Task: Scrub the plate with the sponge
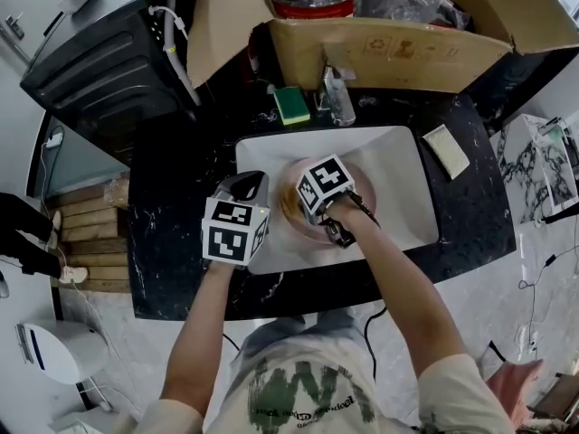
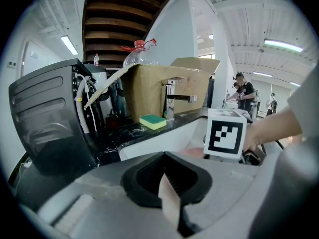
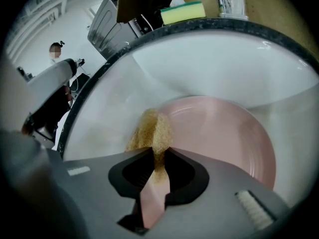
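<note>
pink plate [image 3: 224, 133] partly behind right gripper [image 3: 158, 156], brown sponge [image 3: 149, 131] half buried between its jaws, cardboard box [image 1: 389, 52] cropped at top

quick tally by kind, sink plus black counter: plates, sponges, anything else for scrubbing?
Plates: 1, the pink plate.
Sponges: 2, a tan sponge in the shut jaws of the right gripper, and a green-and-yellow sponge on the counter.
Pale pads: 1, the pale pad on the counter; I cannot tell whether it is sponge or cloth.
Total: 4.
</note>
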A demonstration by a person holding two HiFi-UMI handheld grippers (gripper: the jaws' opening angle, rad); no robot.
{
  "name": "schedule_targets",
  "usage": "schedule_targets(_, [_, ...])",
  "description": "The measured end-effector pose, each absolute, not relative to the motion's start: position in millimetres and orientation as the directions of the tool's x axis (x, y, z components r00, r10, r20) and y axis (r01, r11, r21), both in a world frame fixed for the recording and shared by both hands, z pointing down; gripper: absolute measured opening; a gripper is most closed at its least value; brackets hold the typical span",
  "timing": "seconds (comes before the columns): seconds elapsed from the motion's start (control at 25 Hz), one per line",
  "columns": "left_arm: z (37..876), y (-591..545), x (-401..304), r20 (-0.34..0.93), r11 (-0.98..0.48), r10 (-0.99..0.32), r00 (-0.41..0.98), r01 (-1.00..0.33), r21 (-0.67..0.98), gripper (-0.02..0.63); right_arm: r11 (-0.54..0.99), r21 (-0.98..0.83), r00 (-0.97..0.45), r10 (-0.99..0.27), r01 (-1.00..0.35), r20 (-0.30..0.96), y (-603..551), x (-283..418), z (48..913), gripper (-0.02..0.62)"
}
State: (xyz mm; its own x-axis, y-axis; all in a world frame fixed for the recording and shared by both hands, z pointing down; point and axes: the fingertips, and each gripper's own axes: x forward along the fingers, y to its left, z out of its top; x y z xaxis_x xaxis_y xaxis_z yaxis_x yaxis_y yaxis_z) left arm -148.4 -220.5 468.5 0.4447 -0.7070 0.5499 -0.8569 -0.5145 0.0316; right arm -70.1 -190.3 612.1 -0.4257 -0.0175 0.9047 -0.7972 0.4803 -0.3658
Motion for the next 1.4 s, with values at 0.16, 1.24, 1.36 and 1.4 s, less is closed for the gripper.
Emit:
schedule_targets(0.16, [468.4, -220.4, -148.3, 0.549, -0.514, -0.708, 0.445, -0.857, 0.031, 0.005, 0.484, -0.375, -0.430, -0.002, -0.791, 0.903, -187.5, -69.1, 611.0, 0.063])
schedule_targets(1.24, [464.7, -217.5, -131.8, 0.542, -0.539, -0.701, 0.463, -0.842, 0.023, 0.005, 0.554, -0.394, -0.391, 0.131, -0.733, 0.911, -156.4, -45.1, 610.0, 0.063])
schedule_targets(1.36, [465.0, -217.6, -131.0, 0.543, -0.540, -0.700, 0.464, -0.842, 0.023, 0.005, 0.561, -0.394, -0.383, 0.145, -0.728, 0.912, -154.1, -41.8, 610.1, 0.063])
schedule_targets(1.4, [465.1, -217.7, -130.7, 0.543, -0.539, -0.700, 0.464, -0.842, 0.023, 0.005, 0.561, -0.395, -0.381, 0.149, -0.727, 0.912, -153.4, -40.4, 610.2, 0.063])
